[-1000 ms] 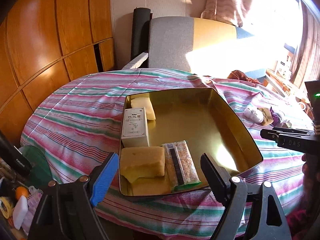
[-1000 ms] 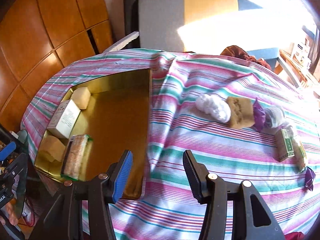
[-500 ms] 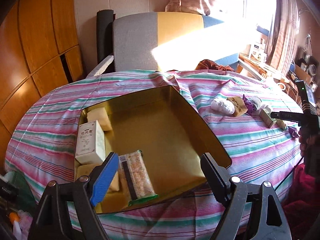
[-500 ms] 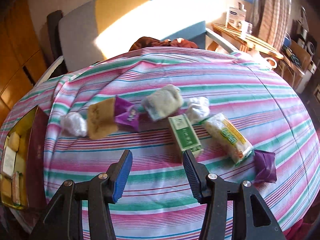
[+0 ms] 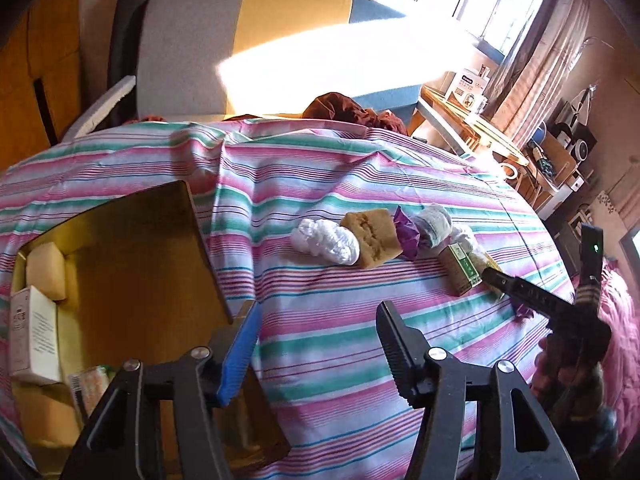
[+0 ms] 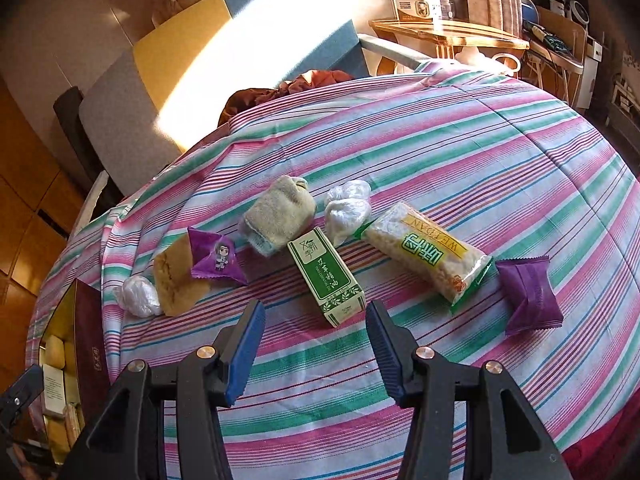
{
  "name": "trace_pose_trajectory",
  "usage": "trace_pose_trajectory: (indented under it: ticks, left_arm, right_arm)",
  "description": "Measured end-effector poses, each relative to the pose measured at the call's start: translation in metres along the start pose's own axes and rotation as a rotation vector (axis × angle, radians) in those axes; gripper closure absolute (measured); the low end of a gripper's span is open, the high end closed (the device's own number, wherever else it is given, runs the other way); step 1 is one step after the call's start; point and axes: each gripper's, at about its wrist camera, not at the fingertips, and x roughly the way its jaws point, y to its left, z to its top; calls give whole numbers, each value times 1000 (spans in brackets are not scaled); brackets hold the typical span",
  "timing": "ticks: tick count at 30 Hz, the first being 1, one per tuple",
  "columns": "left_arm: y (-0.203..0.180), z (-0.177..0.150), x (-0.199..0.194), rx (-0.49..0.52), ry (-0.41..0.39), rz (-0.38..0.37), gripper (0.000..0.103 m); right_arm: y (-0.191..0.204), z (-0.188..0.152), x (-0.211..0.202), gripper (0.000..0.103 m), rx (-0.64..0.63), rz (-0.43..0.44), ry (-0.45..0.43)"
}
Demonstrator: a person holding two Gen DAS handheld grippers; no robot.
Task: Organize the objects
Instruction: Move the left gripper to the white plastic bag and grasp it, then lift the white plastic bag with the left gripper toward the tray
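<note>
A gold tin box (image 5: 132, 264) sits at the left of the striped table; it holds a white carton (image 5: 32, 332), a yellow sponge (image 5: 46, 270) and a snack pack. Loose items lie in a row to its right: a green box (image 6: 326, 276), a rice-cracker pack (image 6: 428, 254), a rolled sock (image 6: 278, 214), a brown sponge (image 6: 176, 278), two purple sachets (image 6: 216, 258) (image 6: 528, 294) and white plastic wads (image 6: 346, 210). My right gripper (image 6: 316, 330) is open and empty, just in front of the green box. My left gripper (image 5: 318, 334) is open and empty beside the tin's right wall.
A grey, yellow and blue chair (image 5: 240, 44) stands behind the table with a brown cloth (image 5: 344, 110) on its seat. A wooden side table (image 6: 448, 32) with boxes stands at the far right. Wooden panels (image 5: 24, 92) line the left.
Both grippers swung right, away from the tin and toward the loose items. The right gripper came closer to the green box. Both stayed open.
</note>
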Motion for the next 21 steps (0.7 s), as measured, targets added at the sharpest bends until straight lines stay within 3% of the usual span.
trace_pose_trajectory:
  ticks: [4,10,15,21]
  left_arm:
    - [-10,23,40,-75,54,-17,50]
    - [-11,47,98,-209,128,-4,39]
    - [1,57,132,-324,152,54,29]
    - [5,63,163,-340,164,109,29]
  right_arm:
    - [1,2,-2,50,2,28,-5]
    - [-4,4,0,50,36,79,15]
    - [-8,6,1,50,67,119,25]
    - [-11,7,0,50,86,147,24]
